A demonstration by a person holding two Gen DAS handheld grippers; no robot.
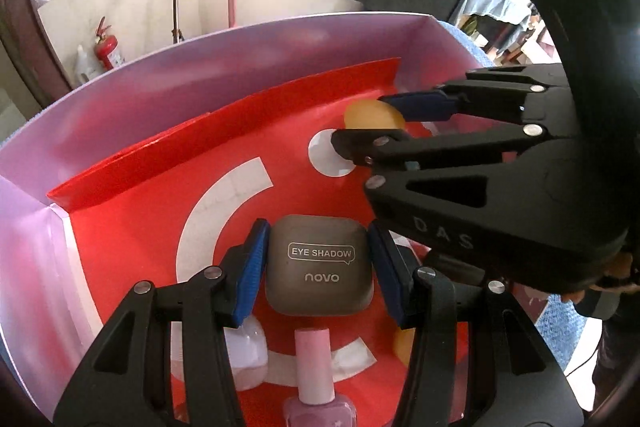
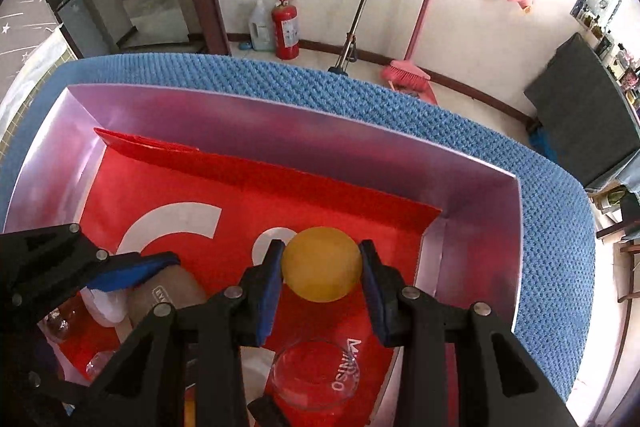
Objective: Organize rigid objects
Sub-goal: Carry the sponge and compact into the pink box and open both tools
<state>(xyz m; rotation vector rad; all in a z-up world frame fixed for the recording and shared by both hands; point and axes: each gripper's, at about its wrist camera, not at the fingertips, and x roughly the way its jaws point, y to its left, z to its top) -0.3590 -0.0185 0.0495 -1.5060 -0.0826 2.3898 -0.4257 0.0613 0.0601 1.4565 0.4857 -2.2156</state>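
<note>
Claws, two: left claw (image 1: 318, 261) grips one eyeshadow case (image 1: 319, 265), right claw (image 2: 322, 269) one yellow ball (image 2: 322, 264)

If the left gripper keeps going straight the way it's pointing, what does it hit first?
Probably the red liner on the box floor: the left gripper, holding the eye shadow case, points steeply down at it. Depth is unclear.

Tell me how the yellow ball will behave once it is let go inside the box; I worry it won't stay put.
The yellow ball, clamped by the right hand-held gripper, is smooth and round, so it will probably roll on the flat red liner. It looks light, so a nudge may send it off. The box wall should stop it.
</note>
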